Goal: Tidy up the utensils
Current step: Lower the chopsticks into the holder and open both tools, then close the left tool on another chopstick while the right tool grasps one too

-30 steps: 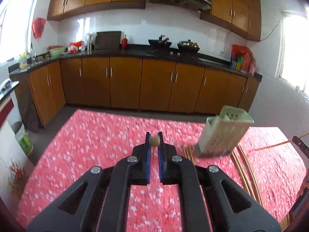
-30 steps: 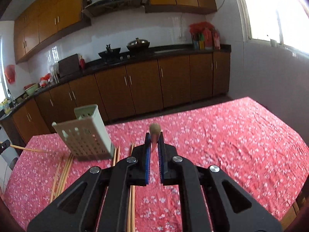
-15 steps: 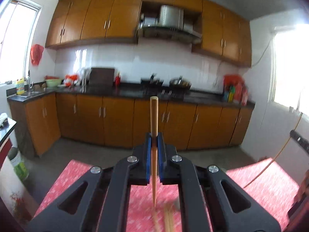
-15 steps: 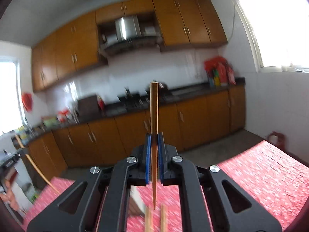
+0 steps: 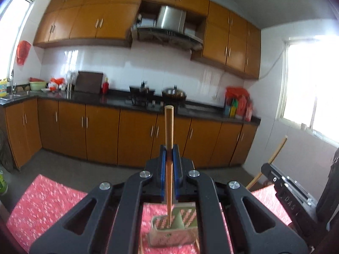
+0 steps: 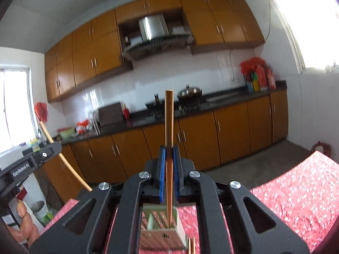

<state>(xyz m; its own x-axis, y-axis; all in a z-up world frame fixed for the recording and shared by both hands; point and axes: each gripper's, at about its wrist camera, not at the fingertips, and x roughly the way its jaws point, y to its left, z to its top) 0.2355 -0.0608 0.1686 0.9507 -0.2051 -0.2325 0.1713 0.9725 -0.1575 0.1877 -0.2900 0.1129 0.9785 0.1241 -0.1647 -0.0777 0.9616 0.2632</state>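
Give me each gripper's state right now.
Left gripper: closed on a chopstick.
Right gripper: closed on another chopstick.

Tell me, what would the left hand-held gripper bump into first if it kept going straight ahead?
Probably nothing soon: beyond the left hand-held gripper and its chopstick is open floor, then the lower cabinets. Depth is unclear.

Two tan wooden chopsticks, each upright and clamped mid-shaft between blue pads: one (image 5: 169, 131) with blunt end up and thin tip just over the open top of the pale green slotted holder (image 5: 172, 228); the other (image 6: 169, 127) likewise, tip at the holder's mouth. Holder lying tilted on red floral cloth. More chopsticks (image 6: 191, 246) flat beside it.
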